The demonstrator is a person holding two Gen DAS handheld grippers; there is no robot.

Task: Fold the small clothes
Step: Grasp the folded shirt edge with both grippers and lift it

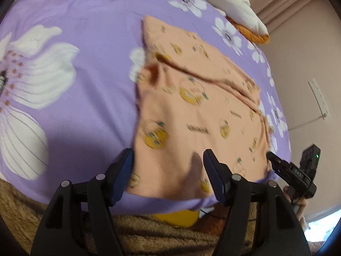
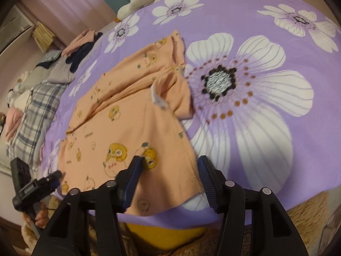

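The left gripper point(image 1: 168, 170) hangs with its ribbed blue pads spread over the near hem of a small peach shirt point(image 1: 191, 115), nothing pinched between them. The right gripper point(image 2: 169, 177) is likewise spread, its pads straddling the shirt's near corner and stitched side seam without pressing on the cloth. Each black plastic tool shows in the other's view, gripped by a hand point(image 2: 40, 215) at the bed's near edge.

The shirt, soft knit printed with yellow cartoon chicks, lies partly folded near the front edge of the bed, a sleeve doubled across its chest and a white label point(image 2: 157, 98) turned up at the collar. Beneath it stretches a smooth purple bedspread point(image 1: 89, 98) patterned with large white flowers. A shaggy brown blanket point(image 1: 19, 209) runs along the near edge. At the far edge sits a white pillow point(image 1: 232, 4) on something orange; along one side, a plaid cloth point(image 2: 36, 115) and a loose heap of clothes point(image 2: 81, 49).
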